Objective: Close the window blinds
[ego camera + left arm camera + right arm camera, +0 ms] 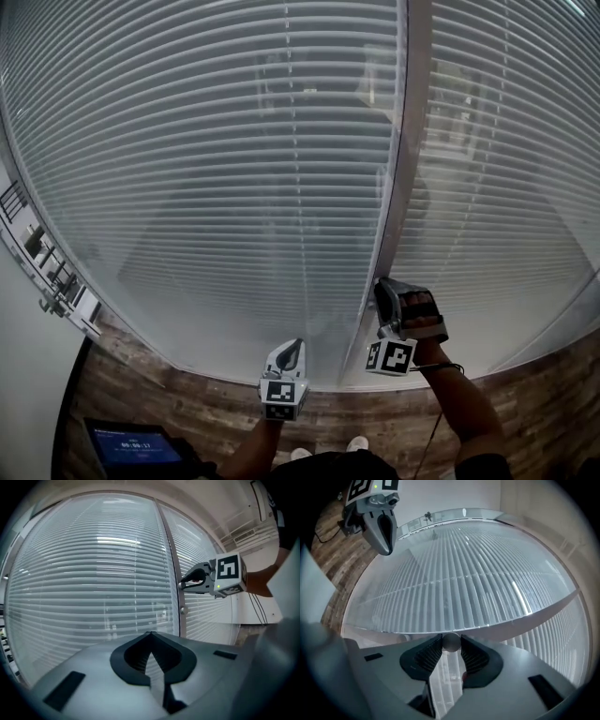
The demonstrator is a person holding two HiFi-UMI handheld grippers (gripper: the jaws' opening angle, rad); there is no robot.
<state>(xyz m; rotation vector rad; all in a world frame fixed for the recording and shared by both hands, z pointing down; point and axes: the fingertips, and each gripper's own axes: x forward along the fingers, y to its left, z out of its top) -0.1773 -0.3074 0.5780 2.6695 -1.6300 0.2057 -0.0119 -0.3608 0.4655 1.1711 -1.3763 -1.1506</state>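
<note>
Blinds (234, 169) hang full length behind the glass on both sides of the frame post (411, 141), reaching the bottom edge of the pane; so what is left is the tilt, not the drop. Your right tongs (451, 645) stand fairly wide but are clamped on a small round grey knob (451, 642) at the frame post, a ribbed pad touching it on each side; judged to be the tilt control, with turning it the step in hand. Your left tongs (150, 634) are closed tip to tip with nothing between them; they hover just in front of the left pane, near the right tongs but apart from glass and knob; idle. Slat state: the pale bands lie close together, yet dark shapes beyond show through in the head view; probably the slats are partway tilted and not sealed, though glare and reflection leave this uncertain. Estimate: past the midpoint; grip on the control made, final closing turn not yet done; after that, let go of the knob and check both panes for gaps.
</note>
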